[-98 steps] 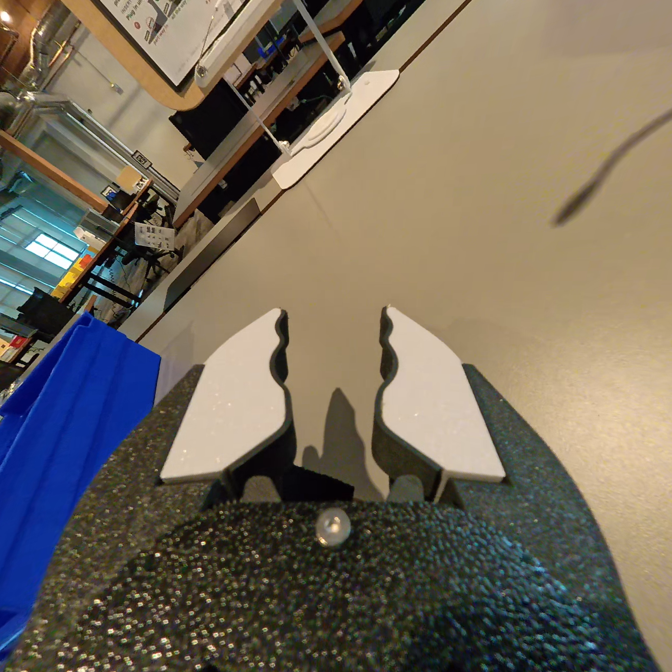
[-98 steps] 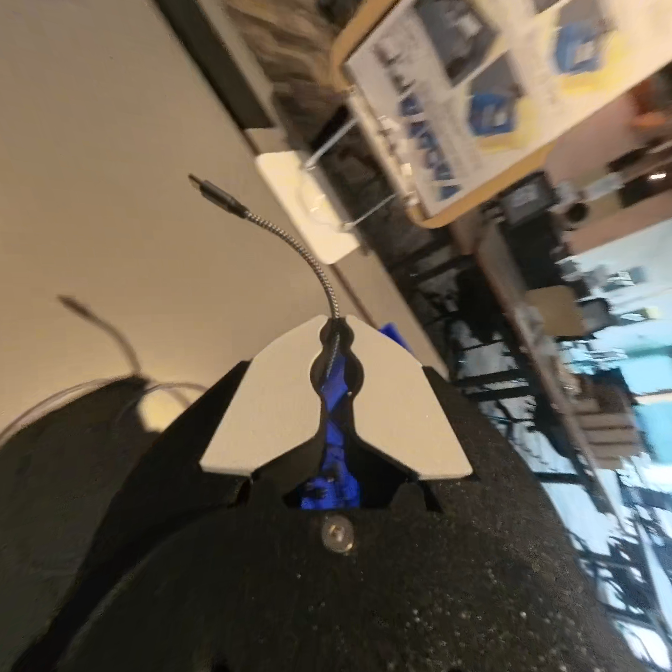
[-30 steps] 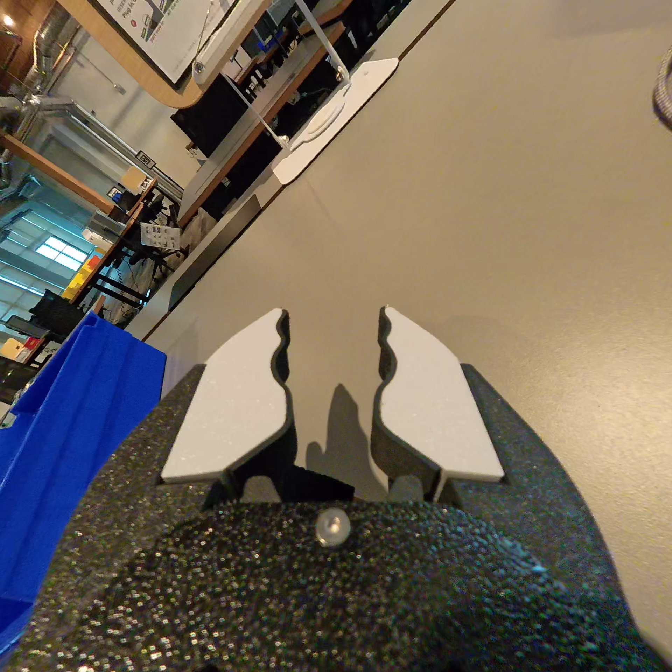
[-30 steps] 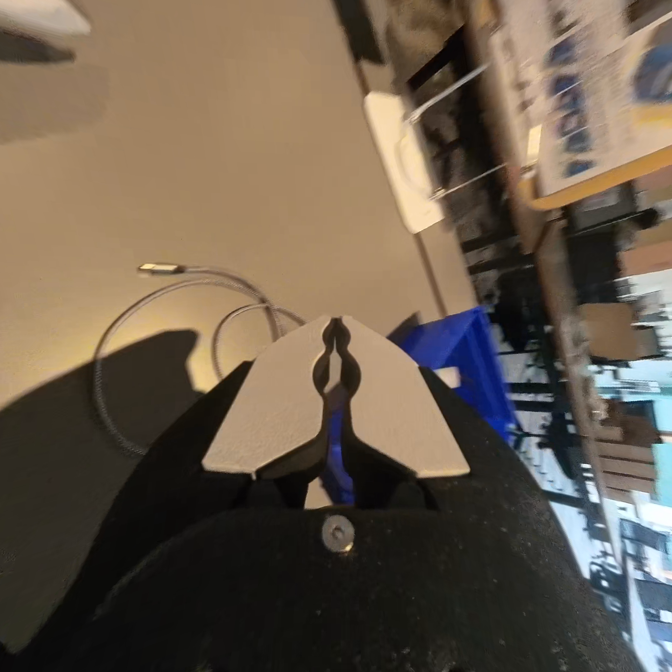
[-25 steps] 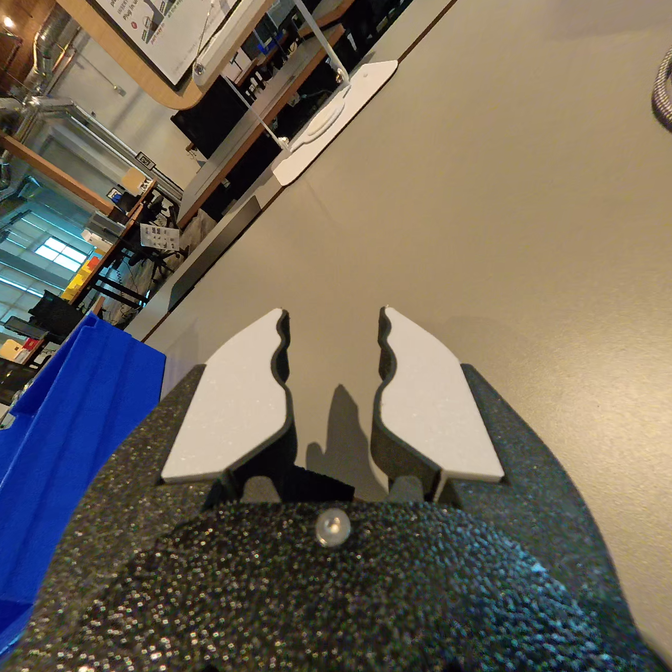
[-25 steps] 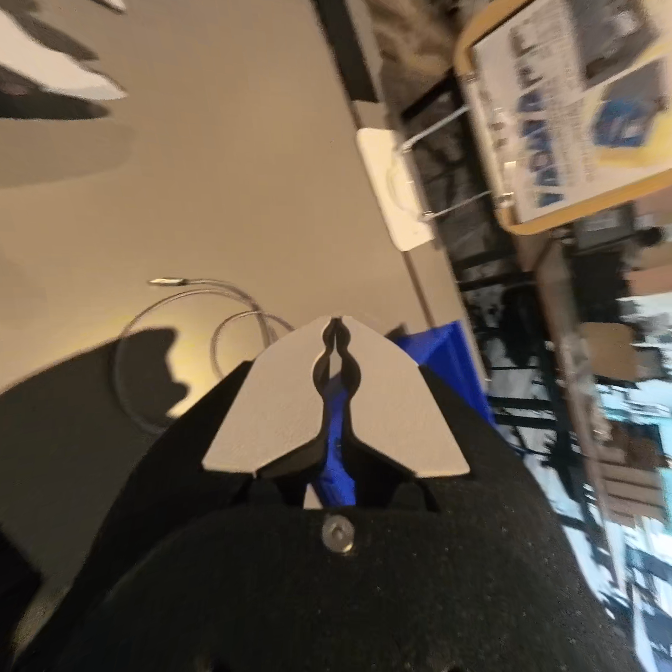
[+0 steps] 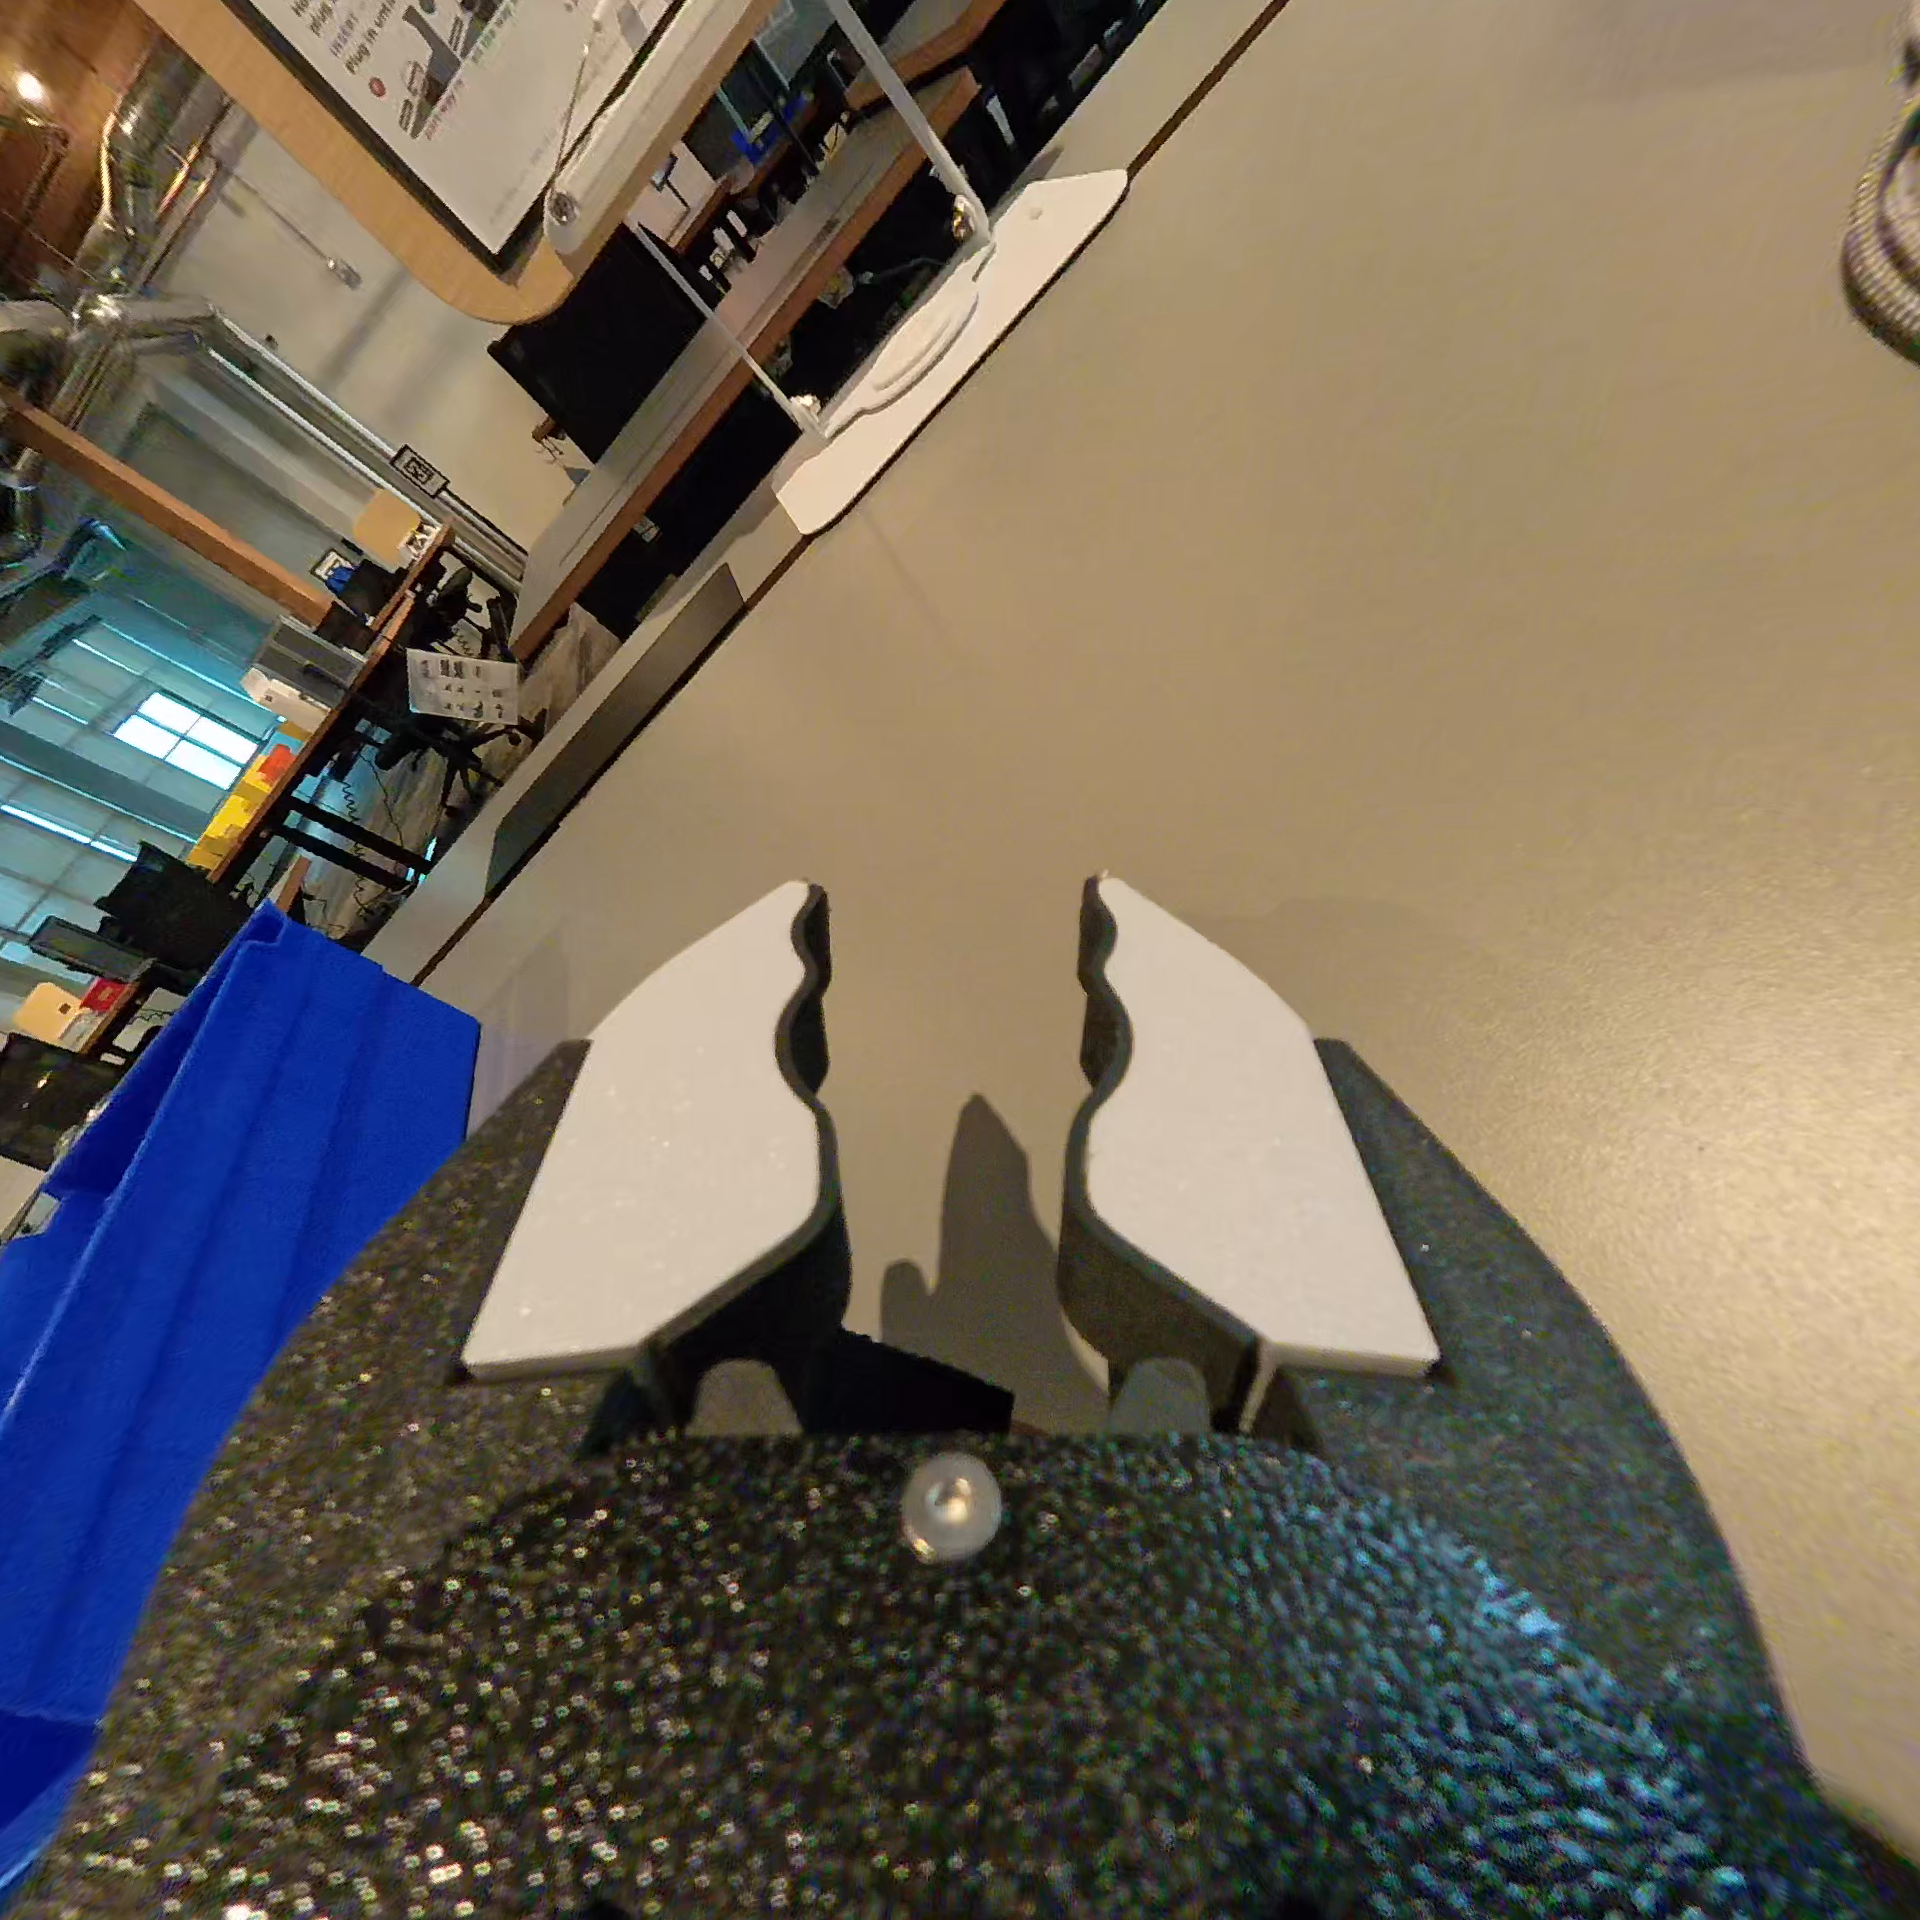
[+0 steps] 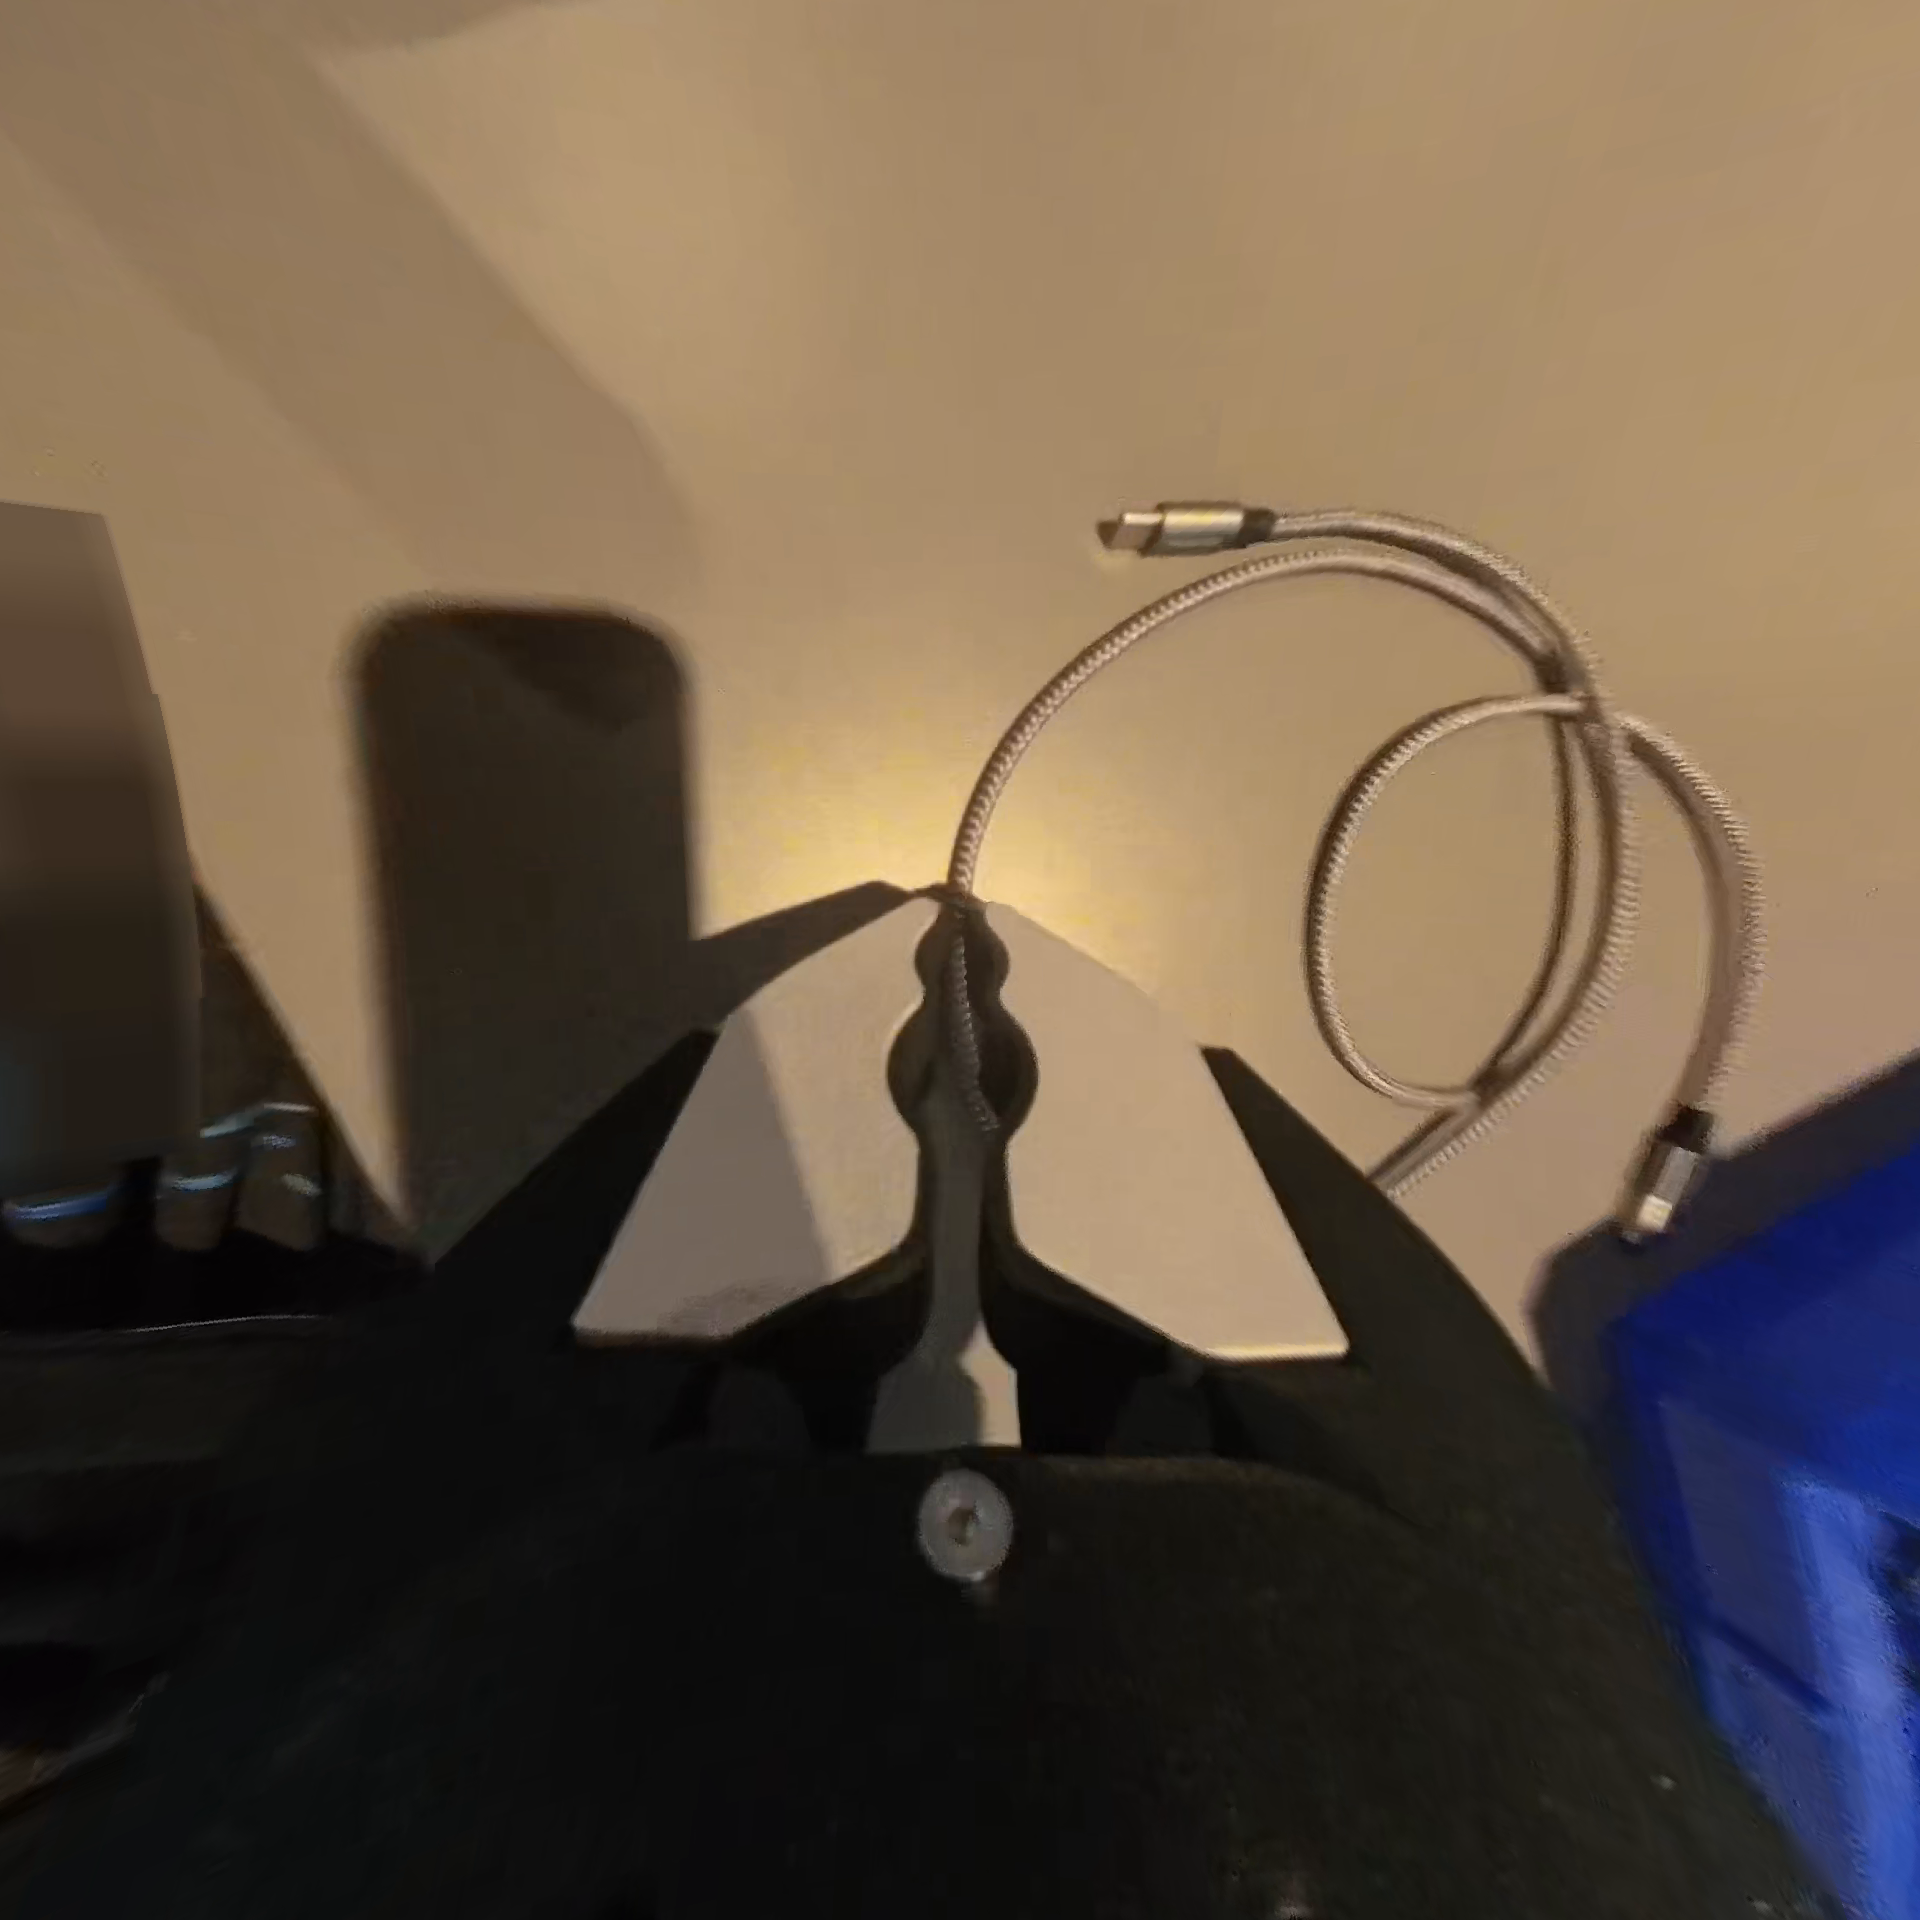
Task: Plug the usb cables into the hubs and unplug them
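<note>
right claw (image 8: 958,914) pinching braided cable (image 8: 1049,717), left claw (image 7: 954,914) empty

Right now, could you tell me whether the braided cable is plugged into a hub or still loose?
Loose. The right gripper is shut on the braided cable, and both visible connectors hang free in open air.

Bare table (image 7: 1351,623) ahead; blue bin (image 7: 208,1195) blocks the left side.

left wrist view: bright, sharp, fisheye bend at edges, fingers (image 7: 665,1132) cast shadow on bench (image 7: 1351,727) | right wrist view: dim, warm glow at centre, dark shadows at 10 o'clock, motion blur on cable (image 8: 1558,831), blue bin (image 8: 1766,1403) smeared at 4 o'clock
</note>
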Demonstrator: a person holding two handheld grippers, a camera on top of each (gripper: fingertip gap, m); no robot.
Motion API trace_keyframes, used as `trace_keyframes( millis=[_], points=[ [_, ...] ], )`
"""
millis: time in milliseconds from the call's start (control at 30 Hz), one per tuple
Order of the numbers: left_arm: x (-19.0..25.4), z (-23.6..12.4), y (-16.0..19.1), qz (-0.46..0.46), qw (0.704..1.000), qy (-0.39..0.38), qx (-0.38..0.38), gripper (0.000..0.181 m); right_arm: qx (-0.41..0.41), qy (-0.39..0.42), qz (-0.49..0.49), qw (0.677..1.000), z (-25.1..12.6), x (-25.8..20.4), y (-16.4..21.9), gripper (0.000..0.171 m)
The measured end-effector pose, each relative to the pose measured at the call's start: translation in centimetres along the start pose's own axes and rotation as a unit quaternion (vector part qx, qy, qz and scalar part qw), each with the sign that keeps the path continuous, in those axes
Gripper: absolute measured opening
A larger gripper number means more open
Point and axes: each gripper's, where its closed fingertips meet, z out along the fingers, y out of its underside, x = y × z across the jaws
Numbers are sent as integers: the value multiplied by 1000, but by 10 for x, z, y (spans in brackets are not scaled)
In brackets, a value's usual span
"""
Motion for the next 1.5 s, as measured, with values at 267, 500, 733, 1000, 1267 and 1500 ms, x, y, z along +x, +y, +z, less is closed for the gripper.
trace_keyframes(
  millis=[267,500,733,1000,1267,1500],
  points=[
    [0,0,0,1,1000,-1,0,46,-72,137,-106,982,-5,26,0,2],
    [1,0,0,5,1000,-1,-1,46,-76,215,-156,961,-35,50,-20,2],
    [0,0,0,4,1000,-2,0,46,-68,290,-206,932,-79,77,-54,0],
    [0,0,0,3,1000,-1,-1,46,-59,326,-223,917,-126,105,-88,0],
    [2,0,0,8,1000,0,-1,46,-28,157,-22,987,-57,124,-42,8],
    [0,0,1,3,1000,-1,-3,46,-90,-2,60,994,9,111,-15,29]
  ],
)
